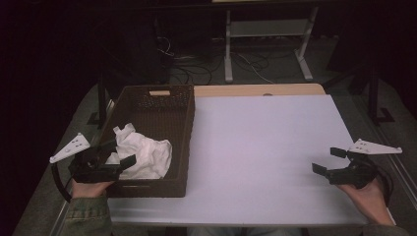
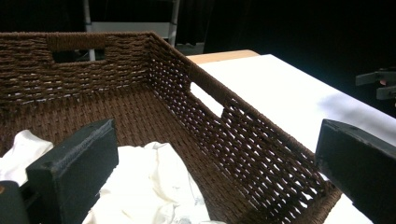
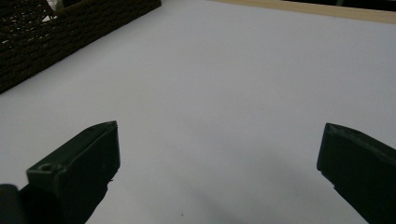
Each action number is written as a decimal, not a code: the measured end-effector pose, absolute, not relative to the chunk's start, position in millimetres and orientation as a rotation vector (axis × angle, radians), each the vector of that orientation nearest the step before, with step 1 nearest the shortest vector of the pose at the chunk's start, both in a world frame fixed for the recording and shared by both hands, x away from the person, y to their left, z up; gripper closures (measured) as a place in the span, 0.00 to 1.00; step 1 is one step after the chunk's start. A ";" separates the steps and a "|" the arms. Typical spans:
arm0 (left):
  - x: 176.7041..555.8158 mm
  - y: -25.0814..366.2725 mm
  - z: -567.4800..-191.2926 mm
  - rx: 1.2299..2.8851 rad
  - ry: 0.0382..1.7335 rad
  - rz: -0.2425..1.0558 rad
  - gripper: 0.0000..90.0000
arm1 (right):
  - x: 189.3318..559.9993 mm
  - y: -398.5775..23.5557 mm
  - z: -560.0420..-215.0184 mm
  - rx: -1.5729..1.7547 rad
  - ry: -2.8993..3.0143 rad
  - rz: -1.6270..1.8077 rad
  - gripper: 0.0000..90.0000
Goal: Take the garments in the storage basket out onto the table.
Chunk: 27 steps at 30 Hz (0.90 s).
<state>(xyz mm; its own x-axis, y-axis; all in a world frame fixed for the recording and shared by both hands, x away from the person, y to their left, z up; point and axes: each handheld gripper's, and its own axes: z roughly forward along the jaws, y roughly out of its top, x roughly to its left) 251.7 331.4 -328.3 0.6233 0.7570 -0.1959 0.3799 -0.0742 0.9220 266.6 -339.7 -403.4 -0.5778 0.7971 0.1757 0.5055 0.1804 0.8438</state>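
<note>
Cloth is what I'm reaching for: crumpled and white, it is lying in the near end of the basket, on the left of the counter. My left gripper is hanging over that near end with its fingers spread wide, pinching nothing. In the left gripper view one finger is sitting just above the cloth, while the other is standing outside the basket wall, so the wall is running between them. My right gripper is resting far off at the right edge, fingers spread too, over bare counter.

I'm judging this as the approach to a pick, with no grasp made yet. Next I'm needing to shift the left gripper inward until both fingers are clearing the wall, then lower onto a raised fold and close on it. Closing now would risk catching the wicker.
</note>
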 end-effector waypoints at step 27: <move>246.8 334.1 -319.4 1.695 0.941 0.424 0.00 | 266.0 -335.1 -405.1 1.216 2.188 1.318 0.00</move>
<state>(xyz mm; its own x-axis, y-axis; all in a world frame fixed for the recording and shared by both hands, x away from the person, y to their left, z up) 246.8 334.1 -319.4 0.6205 0.7637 -0.1782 0.3722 -0.0868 0.9241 266.0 -335.1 -405.1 -0.5910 0.7921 0.1529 0.5056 0.2160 0.8353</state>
